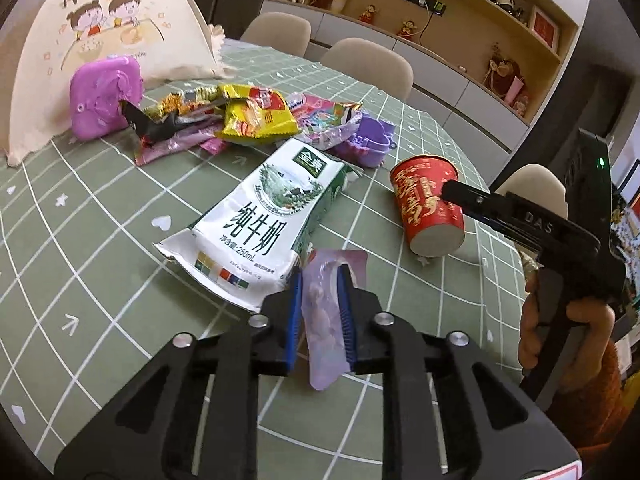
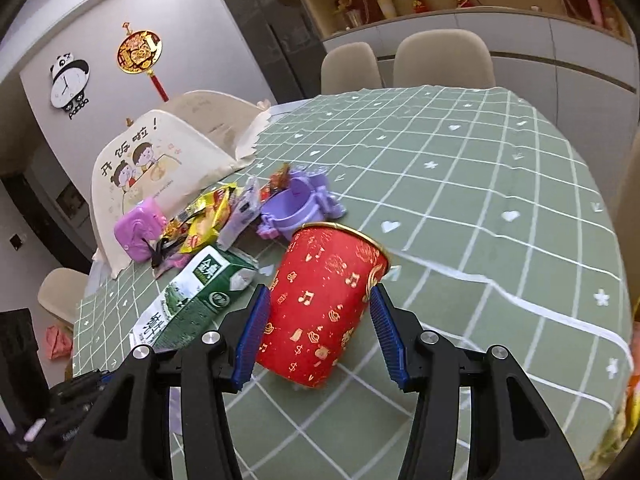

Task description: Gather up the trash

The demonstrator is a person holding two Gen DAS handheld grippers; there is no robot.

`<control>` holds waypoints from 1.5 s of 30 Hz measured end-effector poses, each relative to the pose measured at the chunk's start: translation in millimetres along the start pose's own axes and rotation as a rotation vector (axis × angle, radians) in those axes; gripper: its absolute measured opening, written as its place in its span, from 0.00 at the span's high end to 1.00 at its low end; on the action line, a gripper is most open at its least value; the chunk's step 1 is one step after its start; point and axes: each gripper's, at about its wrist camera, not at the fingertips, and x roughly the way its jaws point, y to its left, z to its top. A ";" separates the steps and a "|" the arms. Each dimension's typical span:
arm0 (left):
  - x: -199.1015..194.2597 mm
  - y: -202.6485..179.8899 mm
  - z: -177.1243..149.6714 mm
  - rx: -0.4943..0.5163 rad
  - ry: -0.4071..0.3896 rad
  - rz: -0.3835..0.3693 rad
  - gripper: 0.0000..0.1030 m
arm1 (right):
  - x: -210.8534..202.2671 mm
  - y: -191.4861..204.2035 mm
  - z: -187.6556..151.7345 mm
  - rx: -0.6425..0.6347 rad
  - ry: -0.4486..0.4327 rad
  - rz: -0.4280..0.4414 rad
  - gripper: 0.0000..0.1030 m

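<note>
While left tongs [image 1: 319,292] pinch purple wrapper [image 1: 326,320]; right tongs [image 2: 318,316] agape round red cup [image 2: 324,304].

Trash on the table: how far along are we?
Nothing looks binned yet; no bin shows in either view. In hand: the left claw pinches a lilac wrapper; the right claw straddles the red cup, pads apparently not yet pressing. Left: the milk carton and the wrapper pile beside the purple box on the table.
</note>
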 end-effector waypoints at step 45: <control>5.7 13.0 -8.2 -0.052 0.044 -0.016 0.62 | 7.4 39.8 23.5 -0.349 0.039 -0.185 0.55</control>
